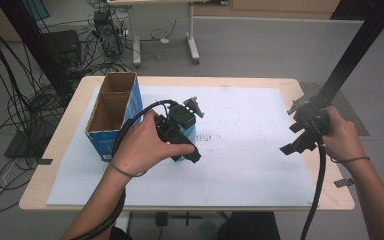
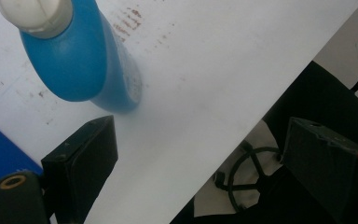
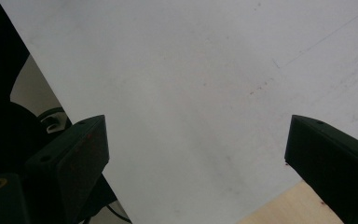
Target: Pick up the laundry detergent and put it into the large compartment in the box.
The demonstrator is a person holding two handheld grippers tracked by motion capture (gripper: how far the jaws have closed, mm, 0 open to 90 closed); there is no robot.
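Plastic bottle (image 2: 79,60), smooth blue with a white ribbed cap, stands on the white paper sheet (image 1: 250,150) covering the wooden table (image 1: 60,150), just beside an open cardboard box (image 1: 112,112) with blue printed sides and two compartments. The left gripper (image 2: 205,154) hovers beside the bottle, its blocky black jaws spread wide and holding nothing. The right gripper (image 3: 200,154), well apart near the sheet's right edge, is likewise spread wide and empty over bare paper.
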